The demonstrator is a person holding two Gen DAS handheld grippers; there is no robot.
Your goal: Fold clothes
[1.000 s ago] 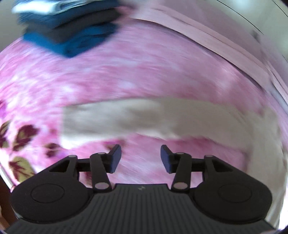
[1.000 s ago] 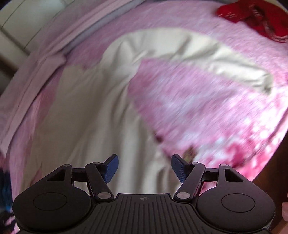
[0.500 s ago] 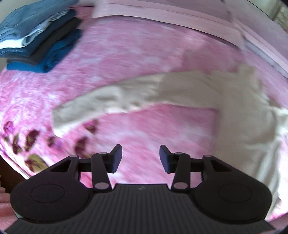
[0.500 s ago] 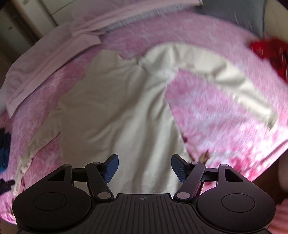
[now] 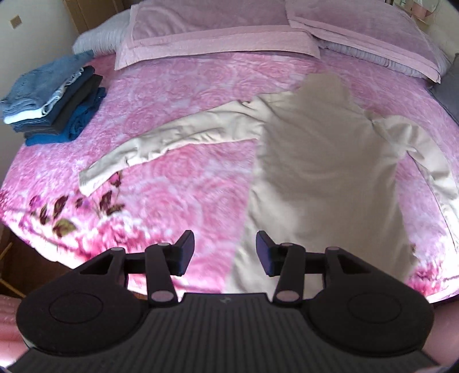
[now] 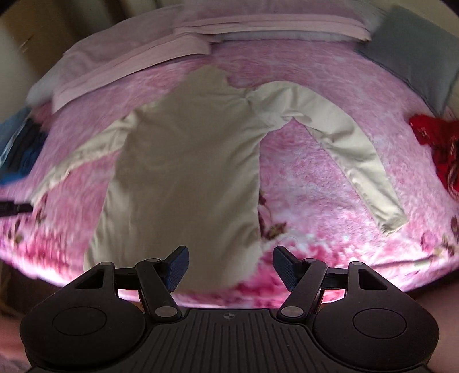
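A pink bedspread [image 5: 186,86] with a faint rose pattern fills most of both views. Along its near edge runs a print of dark leaves and blossoms [image 5: 57,209], also seen at the near right in the right wrist view [image 6: 272,226]. At the far end lie two pale pink pillows with banded borders, one to the left [image 5: 215,37] and one to the right [image 5: 373,37], their edges touching or overlapping. White ruffled bedding [image 5: 97,43] shows under the left pillow. A grey cushion [image 6: 407,66] lies at the far right. Far left, a cream wall [image 5: 37,37] carries a small square plate [image 5: 15,20].
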